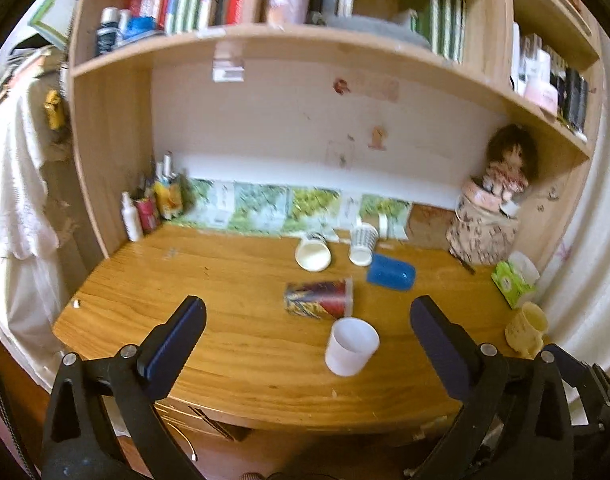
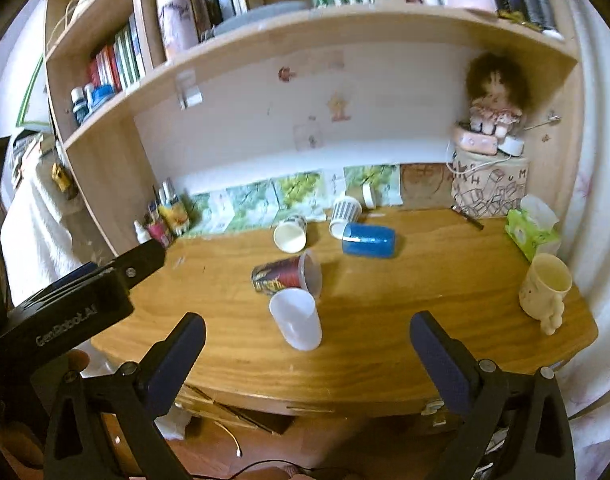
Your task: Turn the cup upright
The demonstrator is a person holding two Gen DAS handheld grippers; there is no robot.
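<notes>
Both grippers hung short of the desk (image 1: 233,364) edge, the left gripper (image 1: 305,320) and right gripper (image 2: 307,332) each with jaws spread wide and holding nothing. Landmark: the white cup (image 2: 296,318), upright near the front edge. Touching it from behind lay the patterned cup (image 2: 287,276) on its side, mouth to the right. Further behind lay a cream cup (image 2: 290,233), a striped cup (image 2: 345,211) and a blue cup (image 2: 369,240), all tipped. The patterned cup seemed the likely target: best to close across its body and rotate without knocking the white cup.
</notes>
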